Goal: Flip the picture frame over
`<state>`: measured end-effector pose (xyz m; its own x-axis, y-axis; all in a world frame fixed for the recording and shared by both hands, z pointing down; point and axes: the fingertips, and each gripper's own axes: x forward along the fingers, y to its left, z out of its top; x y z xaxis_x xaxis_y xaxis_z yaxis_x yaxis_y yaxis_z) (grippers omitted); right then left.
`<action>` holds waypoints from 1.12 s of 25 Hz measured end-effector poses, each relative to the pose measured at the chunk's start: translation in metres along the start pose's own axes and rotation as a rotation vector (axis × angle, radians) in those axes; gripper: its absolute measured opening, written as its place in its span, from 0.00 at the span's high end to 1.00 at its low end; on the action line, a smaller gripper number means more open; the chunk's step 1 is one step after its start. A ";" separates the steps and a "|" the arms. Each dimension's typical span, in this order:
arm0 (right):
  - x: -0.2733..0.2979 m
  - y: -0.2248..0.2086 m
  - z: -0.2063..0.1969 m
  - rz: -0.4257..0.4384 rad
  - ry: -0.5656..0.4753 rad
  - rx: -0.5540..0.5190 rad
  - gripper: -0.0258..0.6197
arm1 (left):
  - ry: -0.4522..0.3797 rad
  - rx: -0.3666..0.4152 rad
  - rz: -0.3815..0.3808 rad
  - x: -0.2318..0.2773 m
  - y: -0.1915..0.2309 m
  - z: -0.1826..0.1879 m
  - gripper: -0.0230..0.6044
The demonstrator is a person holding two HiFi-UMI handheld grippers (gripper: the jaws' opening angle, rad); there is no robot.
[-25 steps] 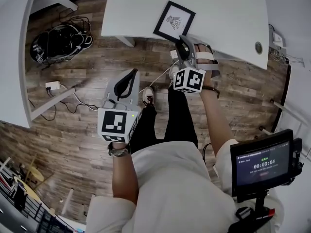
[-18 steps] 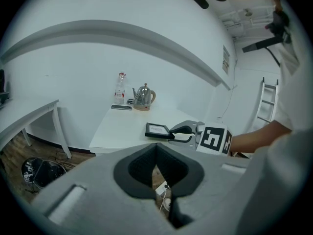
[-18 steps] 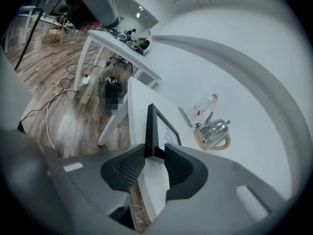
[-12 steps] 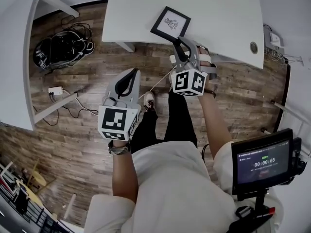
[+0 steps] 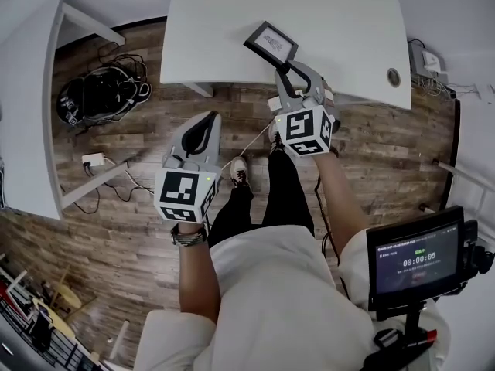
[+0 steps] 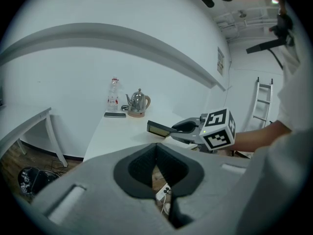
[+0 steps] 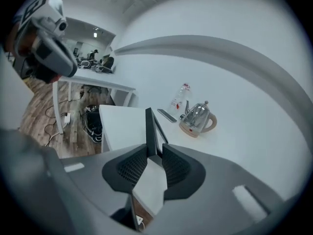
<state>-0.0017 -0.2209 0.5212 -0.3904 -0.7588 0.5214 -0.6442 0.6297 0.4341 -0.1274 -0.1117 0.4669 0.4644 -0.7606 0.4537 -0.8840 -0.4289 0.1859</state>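
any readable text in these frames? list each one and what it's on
"00:00:05": timer on the screen.
Other lines on that screen: too small to read.
Bottle label: blurred.
Wall sign: too small.
Frame: a drawing, no words.

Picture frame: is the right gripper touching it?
Touching. The right gripper view shows the right gripper pinching the picture frame by its edge; the jaws have just been closing on it.
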 end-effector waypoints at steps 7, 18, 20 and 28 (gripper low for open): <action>-0.004 -0.033 0.005 -0.012 -0.047 0.286 0.82 | -0.009 0.017 -0.018 0.013 -0.001 0.015 0.96; -0.021 -0.075 -0.011 -0.036 -0.104 0.665 0.84 | -0.016 0.032 -0.054 0.029 -0.014 0.023 0.96; -0.023 -0.081 -0.016 -0.045 -0.110 0.719 0.85 | -0.013 0.036 -0.062 0.032 -0.016 0.024 0.96; -0.025 -0.108 -0.042 -0.063 -0.137 0.953 0.85 | 0.000 0.040 -0.084 0.046 -0.021 0.024 0.96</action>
<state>0.1058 -0.2629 0.4920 -0.3714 -0.8375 0.4009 -0.9064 0.2334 -0.3520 -0.0866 -0.1492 0.4628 0.5371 -0.7211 0.4376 -0.8390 -0.5105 0.1885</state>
